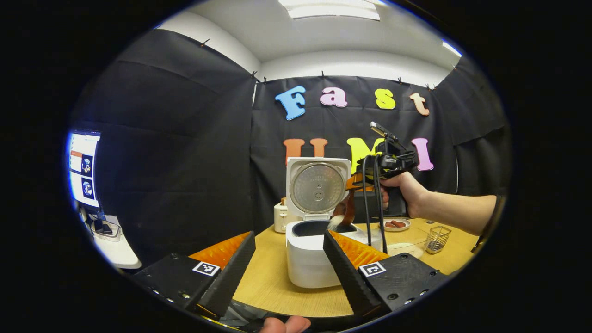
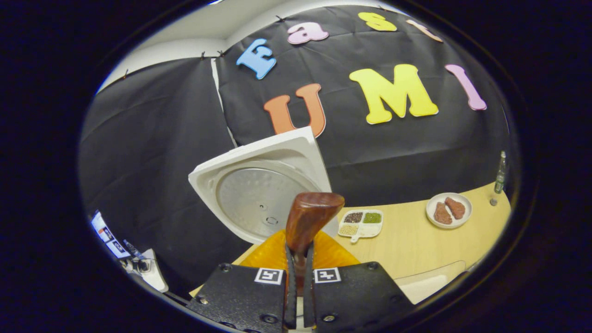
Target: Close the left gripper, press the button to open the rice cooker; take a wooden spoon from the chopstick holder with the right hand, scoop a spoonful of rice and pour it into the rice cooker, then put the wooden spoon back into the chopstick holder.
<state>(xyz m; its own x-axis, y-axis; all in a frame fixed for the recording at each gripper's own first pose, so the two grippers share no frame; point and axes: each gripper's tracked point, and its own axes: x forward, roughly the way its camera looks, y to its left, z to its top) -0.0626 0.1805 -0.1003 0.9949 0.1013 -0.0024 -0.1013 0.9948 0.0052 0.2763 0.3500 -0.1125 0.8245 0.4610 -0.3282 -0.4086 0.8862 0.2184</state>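
The right gripper [image 2: 298, 296] sits at the bottom centre of the right gripper view, its fingers squeezed tight on the handle of the wooden spoon [image 2: 311, 217], whose brown end stands up between them. Behind it, centre-left, the rice cooker's raised lid [image 2: 259, 185] tilts with its metal inner plate facing the camera. To the right on the tabletop [image 2: 407, 245] lie a divided dish of grains [image 2: 361, 223] and, farther right, a plate of meat [image 2: 449, 210].

In the left gripper view, the left gripper [image 1: 289, 263] spreads wide at the bottom of the frame, holding nothing. Between its fingers stands the white rice cooker [image 1: 309, 254], open. Right of centre, a hand [image 1: 402, 189] holds the other gripper above the pot, the spoon tipped down at the rim with rice on it. The wire chopstick holder [image 1: 437, 239] stands at lower right.
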